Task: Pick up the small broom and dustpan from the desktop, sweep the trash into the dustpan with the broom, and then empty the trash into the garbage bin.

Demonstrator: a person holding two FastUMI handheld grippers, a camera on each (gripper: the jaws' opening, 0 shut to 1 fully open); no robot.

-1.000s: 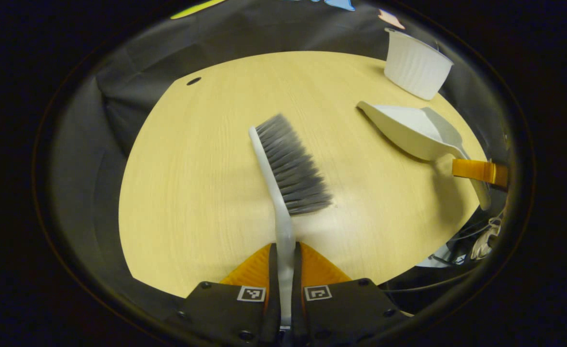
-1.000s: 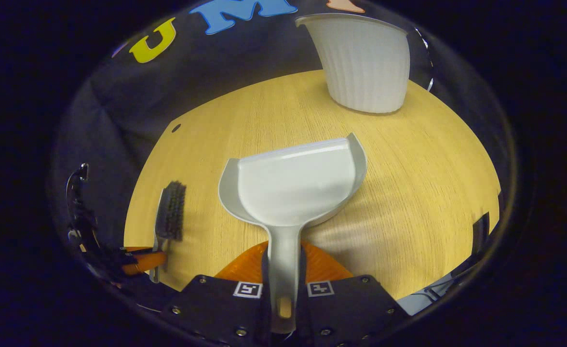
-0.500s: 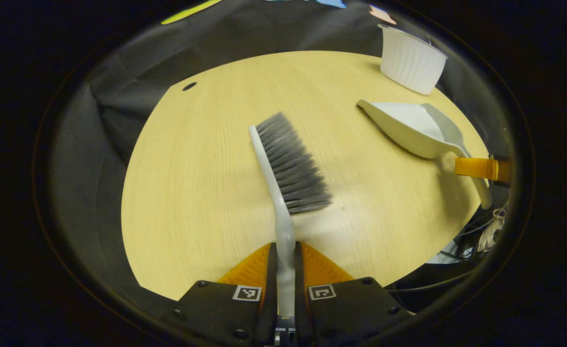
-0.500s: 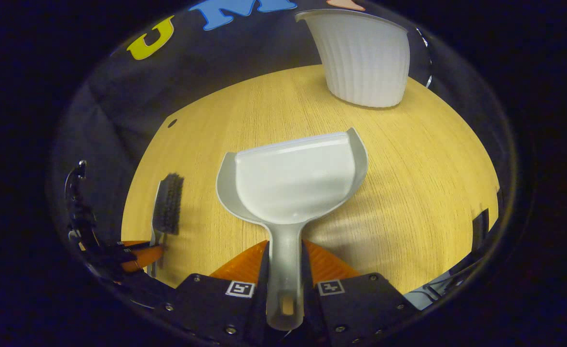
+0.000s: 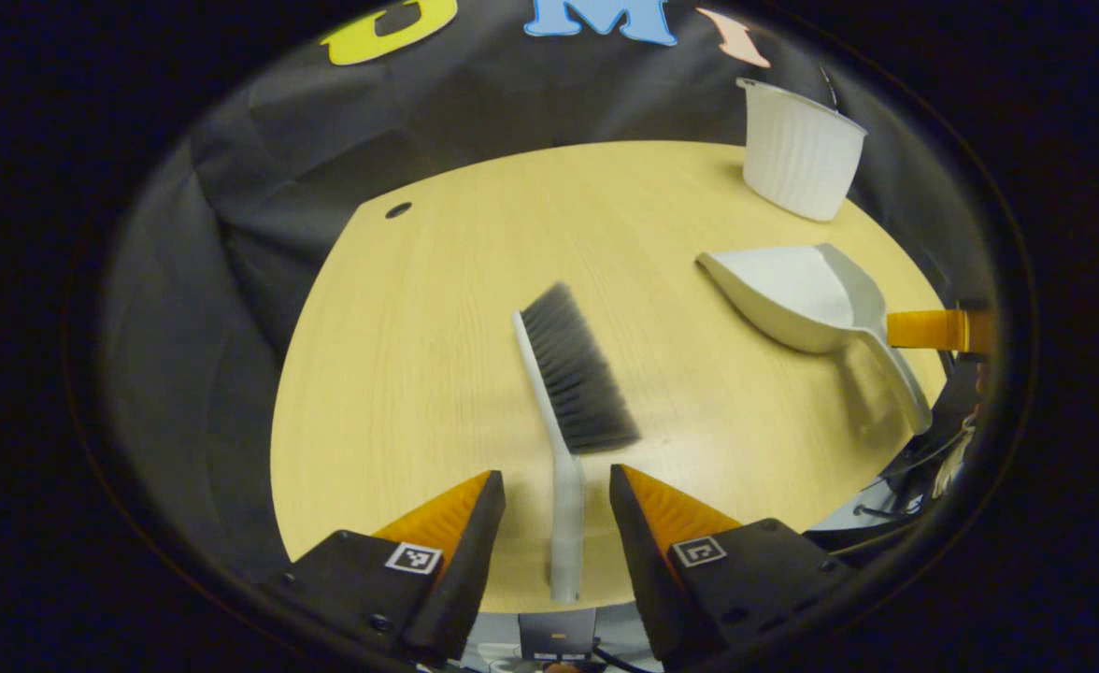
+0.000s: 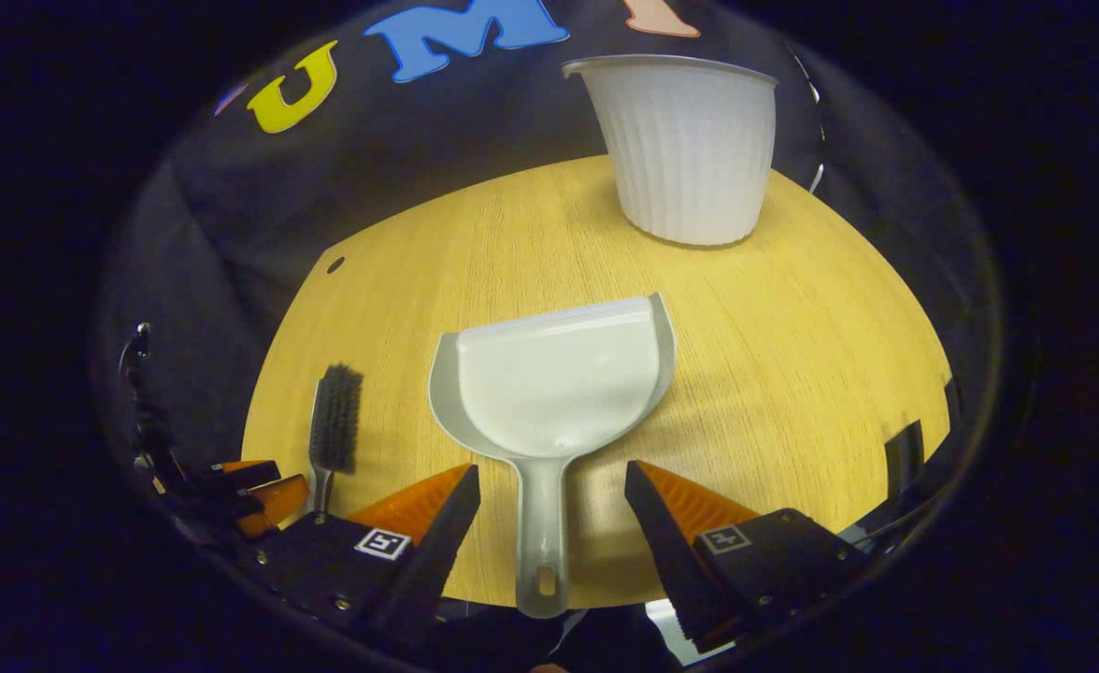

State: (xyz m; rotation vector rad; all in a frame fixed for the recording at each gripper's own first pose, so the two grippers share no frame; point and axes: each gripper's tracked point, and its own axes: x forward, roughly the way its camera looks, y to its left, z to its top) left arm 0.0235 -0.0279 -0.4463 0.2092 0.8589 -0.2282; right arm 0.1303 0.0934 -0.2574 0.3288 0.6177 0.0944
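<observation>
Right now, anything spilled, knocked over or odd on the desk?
Nothing stands out. The broom and dustpan lie flat on the desktop, each handle between open fingers of the left gripper and right gripper. The garbage bin stands upright. No trash visible.

The wooden desktop (image 5: 400, 374) lies bare on its left half, with room to pass between its edge and the small broom (image 5: 568, 393). Between the broom and the dustpan (image 5: 797, 294) runs an open lane of bare wood. The white ribbed garbage bin (image 6: 685, 150) stands upright at the far right, apart from the dustpan's front lip (image 6: 559, 318), a bare strip between them. Each handle lies between spread jaws, untouched: the left gripper (image 5: 557, 491) around the broom's, the right gripper (image 6: 549, 481) around the dustpan's.
</observation>
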